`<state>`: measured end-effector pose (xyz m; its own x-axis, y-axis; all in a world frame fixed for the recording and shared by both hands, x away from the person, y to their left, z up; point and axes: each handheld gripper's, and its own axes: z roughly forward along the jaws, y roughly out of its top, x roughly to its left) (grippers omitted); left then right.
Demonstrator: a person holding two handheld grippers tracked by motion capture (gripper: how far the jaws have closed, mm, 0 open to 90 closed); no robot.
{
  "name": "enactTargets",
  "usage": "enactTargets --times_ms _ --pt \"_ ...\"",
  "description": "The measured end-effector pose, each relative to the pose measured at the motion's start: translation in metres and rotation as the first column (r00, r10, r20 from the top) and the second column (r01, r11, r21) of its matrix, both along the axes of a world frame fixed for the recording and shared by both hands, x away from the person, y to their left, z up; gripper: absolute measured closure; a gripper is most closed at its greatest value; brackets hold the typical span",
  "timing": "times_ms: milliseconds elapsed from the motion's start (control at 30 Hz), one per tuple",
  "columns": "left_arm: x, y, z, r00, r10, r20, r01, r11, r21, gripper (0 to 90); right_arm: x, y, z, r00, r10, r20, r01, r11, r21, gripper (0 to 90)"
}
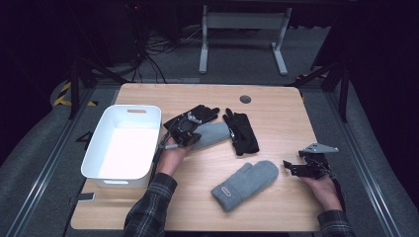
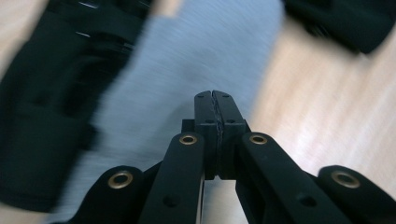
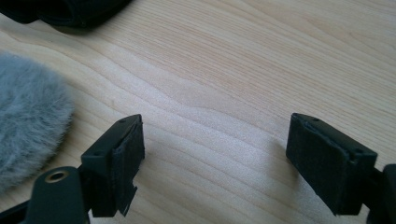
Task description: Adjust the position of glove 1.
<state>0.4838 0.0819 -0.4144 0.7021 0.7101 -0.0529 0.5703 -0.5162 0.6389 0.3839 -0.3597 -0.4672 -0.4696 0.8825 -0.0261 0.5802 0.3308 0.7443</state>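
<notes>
We take the job to be sorting gloves into the white bin (image 1: 121,143), which sits at nine o'clock on the wooden table (image 1: 276,106). Toward the centre lies a grey mitten (image 1: 213,134) between two black gloves, one at eleven o'clock (image 1: 202,114), one at one o'clock (image 1: 242,132). A second grey mitten (image 1: 245,185) lies at five o'clock. Our left gripper (image 1: 184,132) hovers at the central mitten, jaws pressed together with nothing between them; they must open before any pinch. Our right gripper (image 1: 291,168) waits at four o'clock, jaws wide, beside the nearer mitten.
</notes>
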Motion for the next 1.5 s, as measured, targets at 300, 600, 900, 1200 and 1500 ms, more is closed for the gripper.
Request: enactTargets --times_ms 300,600,900,1200,1500 --pt "0.022 -0.005 -0.009 0.9963 0.076 -0.04 -0.072 0.9933 0.091 90.0 0.0 0.0 0.0 1.0 0.0 0.0 0.0 1.0 0.0 20.2" --pt "0.01 -0.013 -0.019 0.9929 0.05 -0.108 -0.043 0.9969 0.066 90.0 0.0 0.0 0.0 1.0 0.0 0.0 0.0 1.0 0.0 20.2" --pt "-0.018 -0.03 -0.017 0.9923 -0.025 -0.121 0.03 0.9987 0.041 90.0 0.0 0.0 0.0 1.0 0.0 0.0 0.0 1.0 0.0 20.2" --pt "-0.028 -0.034 -0.004 0.9956 -0.063 -0.069 0.059 0.9965 -0.059 71.9 0.0 0.0 0.0 1.0 0.001 0.0 -0.001 1.0 0.0 20.2" --pt "-0.022 -0.051 -0.022 0.9966 -0.065 -0.05 0.063 0.9972 -0.039 20.8 0.0 0.0 0.0 1.0 0.0 0.0 0.0 1.0 0.0 20.2"
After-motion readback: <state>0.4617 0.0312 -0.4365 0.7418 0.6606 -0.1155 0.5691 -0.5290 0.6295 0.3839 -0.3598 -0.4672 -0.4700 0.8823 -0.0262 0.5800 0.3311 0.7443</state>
